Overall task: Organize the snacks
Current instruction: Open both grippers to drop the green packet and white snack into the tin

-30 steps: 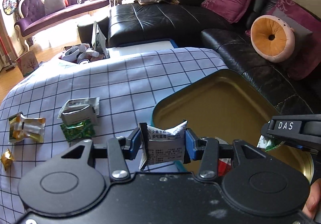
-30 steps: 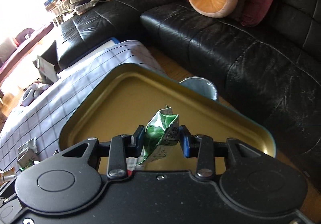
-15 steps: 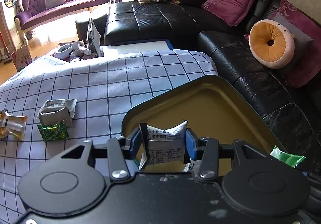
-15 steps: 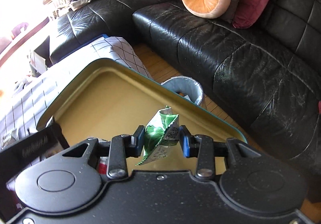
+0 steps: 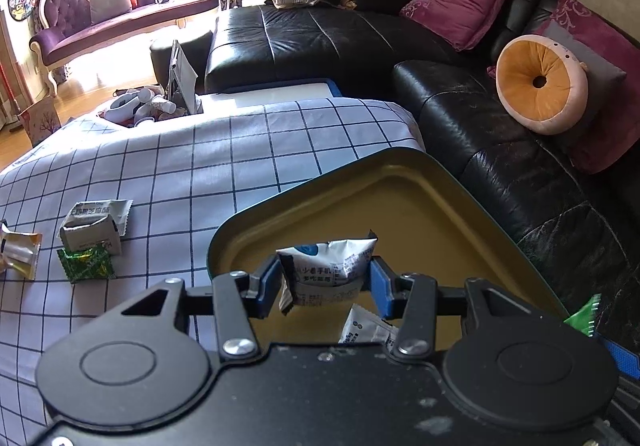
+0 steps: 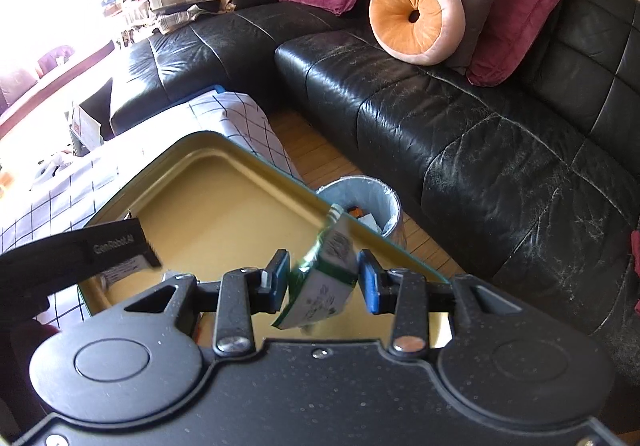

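My left gripper [image 5: 324,282] is shut on a white printed snack packet [image 5: 328,270], held over the near part of the gold tin tray [image 5: 400,214]. Another white packet [image 5: 364,330] lies in the tray just below it. My right gripper [image 6: 324,282] is shut on a green-and-white packet [image 6: 324,278], which hangs tilted between the blue pads over the tray's [image 6: 224,206] near right rim. A left gripper finger [image 6: 80,250] juts in from the left of the right wrist view. Three loose snacks lie on the checked cloth: a grey-white packet [image 5: 96,222], a green one [image 5: 86,266], a yellow one [image 5: 20,252].
The tray sits at the right end of the checked tablecloth [image 5: 240,166]. A black leather sofa [image 6: 480,126] wraps around behind and to the right. A lined waste bin [image 6: 364,202] stands on the wooden floor between table and sofa. A box of clutter [image 5: 148,106] lies past the table's far edge.
Both grippers have shifted right over the tray. The green packet has tipped sideways between the right pads. The left gripper's finger and the waste bin have come into the right wrist view.
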Tool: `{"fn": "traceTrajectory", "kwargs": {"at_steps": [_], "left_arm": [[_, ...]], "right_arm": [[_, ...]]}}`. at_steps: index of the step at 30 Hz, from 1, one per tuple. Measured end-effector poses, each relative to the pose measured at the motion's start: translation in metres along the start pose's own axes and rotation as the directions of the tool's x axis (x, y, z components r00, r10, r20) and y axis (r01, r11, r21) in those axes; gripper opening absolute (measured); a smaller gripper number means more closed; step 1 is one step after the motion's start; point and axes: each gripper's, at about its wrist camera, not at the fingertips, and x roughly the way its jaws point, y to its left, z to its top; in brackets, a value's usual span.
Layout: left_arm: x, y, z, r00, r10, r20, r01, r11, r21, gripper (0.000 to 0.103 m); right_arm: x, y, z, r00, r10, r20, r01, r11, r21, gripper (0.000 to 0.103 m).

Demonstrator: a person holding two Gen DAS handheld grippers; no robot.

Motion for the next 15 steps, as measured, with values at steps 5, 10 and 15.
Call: {"fn": "traceTrajectory", "kwargs": {"at_steps": [5, 10, 15], "left_arm": [[0.0022, -0.0045, -0.0019, 1.000, 0.015, -0.001, -0.015, 1.000, 0.015, 0.049], [-0.0009, -0.0039, -0.0020, 1.000, 0.010, 0.006, -0.010, 1.000, 0.023, 0.049], [-0.0046, -0.0028, -0.0025, 0.999, 0.032, 0.007, -0.033, 0.999, 0.029, 0.049]], "right_arm": [[0.0019, 0.0006, 0.0017, 1.000, -0.013, -0.016, 0.013, 1.000, -0.003, 0.048], [0.0030, -0.0043, 0.0041, 0.999, -0.004, -0.033, 0.005, 1.000, 0.020, 0.048], [0.0051, -0.0018, 0.0045, 0.998, -0.022, -0.057, 0.023, 1.000, 0.015, 0.048]]}}
